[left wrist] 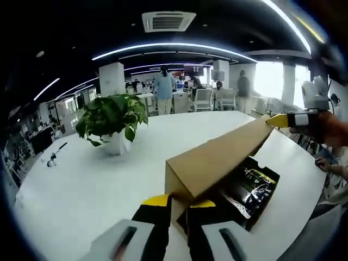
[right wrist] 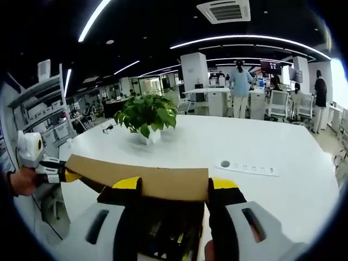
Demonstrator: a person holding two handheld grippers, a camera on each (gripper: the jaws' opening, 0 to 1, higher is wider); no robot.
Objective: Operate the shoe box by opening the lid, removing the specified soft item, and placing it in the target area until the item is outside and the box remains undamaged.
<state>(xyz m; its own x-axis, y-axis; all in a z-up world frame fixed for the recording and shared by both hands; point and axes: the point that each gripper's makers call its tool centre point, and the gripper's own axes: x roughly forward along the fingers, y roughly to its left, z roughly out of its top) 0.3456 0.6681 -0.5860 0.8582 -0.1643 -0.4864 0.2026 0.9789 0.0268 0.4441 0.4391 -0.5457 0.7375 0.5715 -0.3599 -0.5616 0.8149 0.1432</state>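
Shoe box (left wrist: 247,187) sits on the white counter (left wrist: 81,185), lid (left wrist: 217,157) raised at a slant. Left gripper (left wrist: 179,204) has its jaws clamped on the lid's near corner. Right gripper (right wrist: 174,185) has its jaws set apart, straddling the lid's edge. Dark, glossy wrapped contents (left wrist: 253,190) lie inside the box. A potted plant (left wrist: 111,117) stands well apart.

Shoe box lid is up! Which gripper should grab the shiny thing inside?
Probably right. The right gripper has its jaws wide apart above the open black shoe box, while the left gripper pinches the brown cardboard lid, holding it up over the shiny dark wrapped item.
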